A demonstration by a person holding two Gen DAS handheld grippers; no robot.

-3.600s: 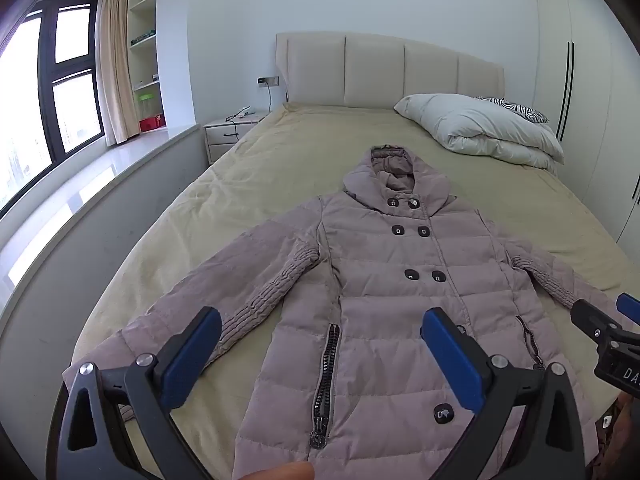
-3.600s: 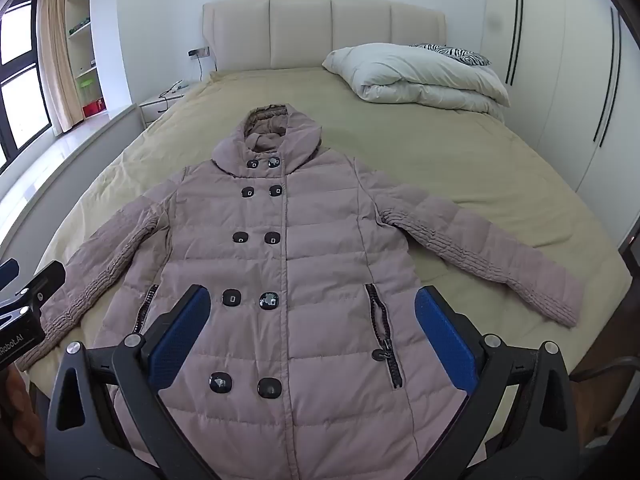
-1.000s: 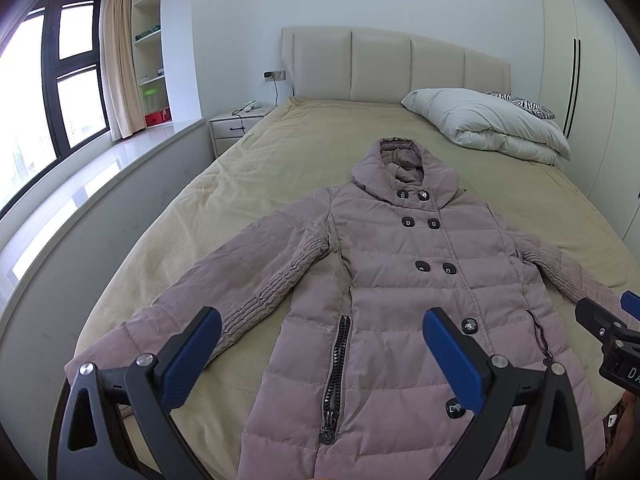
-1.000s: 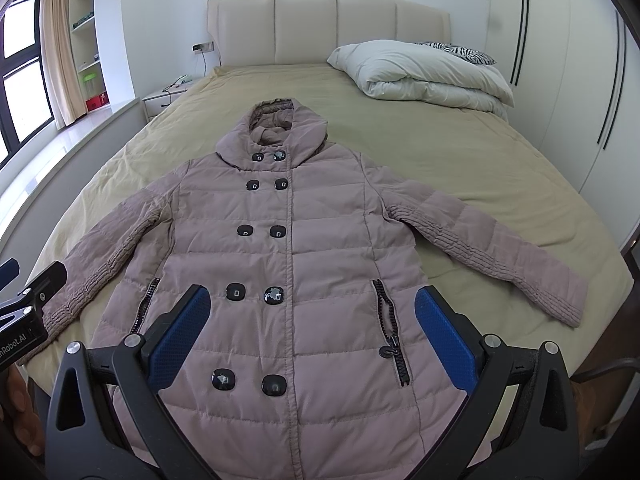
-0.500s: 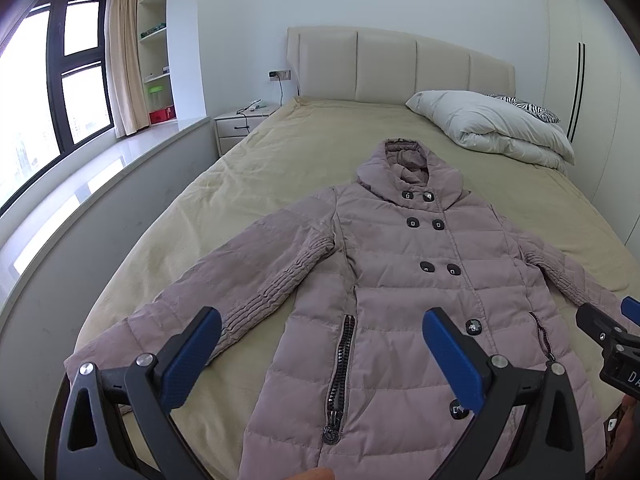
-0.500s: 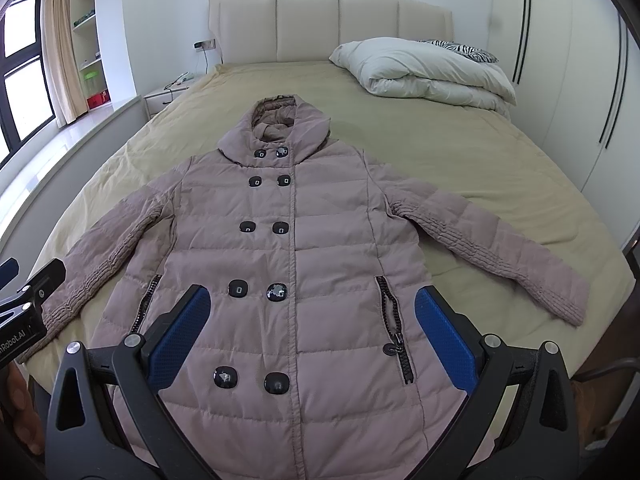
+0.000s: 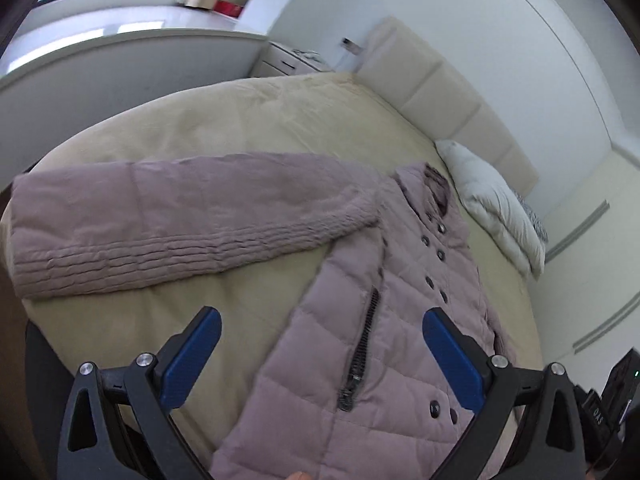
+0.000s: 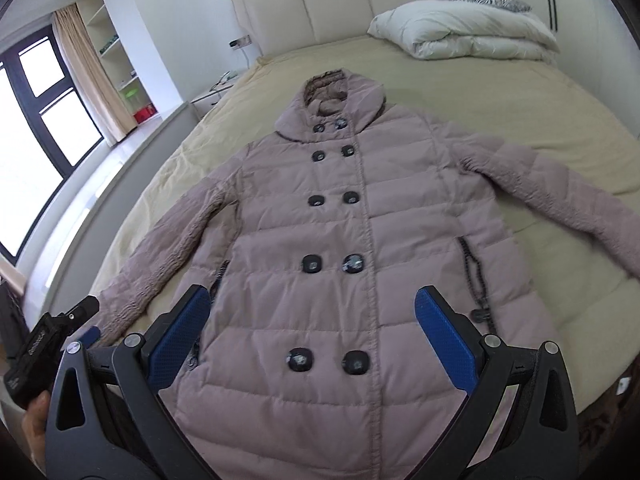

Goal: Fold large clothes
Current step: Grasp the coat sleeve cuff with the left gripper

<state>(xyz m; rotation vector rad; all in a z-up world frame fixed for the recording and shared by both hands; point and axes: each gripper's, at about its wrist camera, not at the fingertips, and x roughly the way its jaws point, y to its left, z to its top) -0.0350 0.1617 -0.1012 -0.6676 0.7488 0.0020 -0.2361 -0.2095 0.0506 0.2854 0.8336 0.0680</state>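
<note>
- The left gripper [image 7: 320, 354] hangs spread wide and empty above the coat's near sleeve [image 7: 168, 224].
- The right gripper [image 8: 312, 336] is likewise spread, over the hem.
- The mauve padded coat [image 8: 360, 240] lies flat, buttoned, on the beige bed [image 8: 500, 96], hood toward the headboard [image 8: 360, 4].

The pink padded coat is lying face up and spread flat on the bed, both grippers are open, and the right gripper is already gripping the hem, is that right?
Not quite: the right gripper grips nothing. In the right wrist view it is open above the coat. The rest stands.
</note>
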